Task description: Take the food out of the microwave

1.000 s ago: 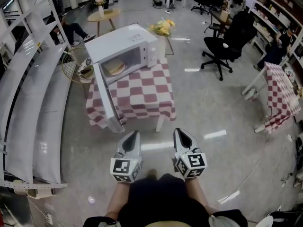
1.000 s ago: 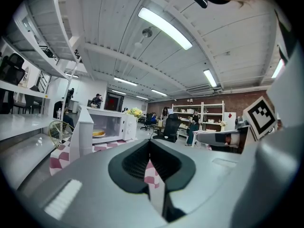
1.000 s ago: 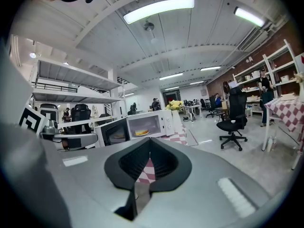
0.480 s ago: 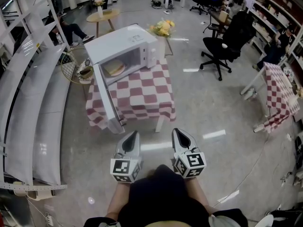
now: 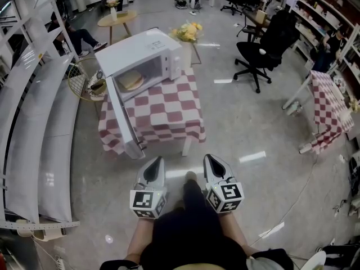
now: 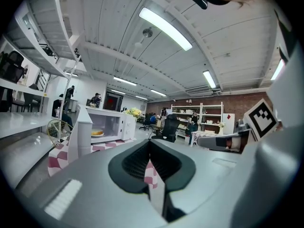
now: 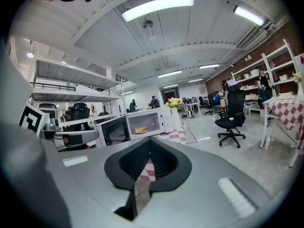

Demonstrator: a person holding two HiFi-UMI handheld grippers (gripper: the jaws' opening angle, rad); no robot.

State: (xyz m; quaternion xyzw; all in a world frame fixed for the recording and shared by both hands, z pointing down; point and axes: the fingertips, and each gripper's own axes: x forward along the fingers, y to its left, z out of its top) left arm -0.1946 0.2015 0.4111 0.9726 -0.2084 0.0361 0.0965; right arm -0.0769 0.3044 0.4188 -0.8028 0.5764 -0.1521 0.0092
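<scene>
A white microwave point(image 5: 145, 54) stands on a low table with a red and white checkered cloth point(image 5: 169, 114). Its door point(image 5: 121, 120) hangs wide open toward me. Inside lies flat yellowish food on a plate point(image 5: 131, 80), also seen in the left gripper view point(image 6: 97, 133) and the right gripper view point(image 7: 141, 130). My left gripper point(image 5: 158, 161) and right gripper point(image 5: 209, 158) hover side by side above the floor, well short of the table. Both point level toward the microwave with jaws shut and nothing between them.
Grey shelving point(image 5: 34, 122) runs along the left. A wire basket point(image 5: 83, 80) sits behind the table and yellow flowers point(image 5: 189, 31) beside the microwave. A black office chair point(image 5: 264, 44) and a second checkered table point(image 5: 332, 103) stand to the right. People sit at the back.
The table and microwave have slid slightly up and left in the head view, and the person's foot now shows between the grippers. Both grippers keep their place and stay shut.
</scene>
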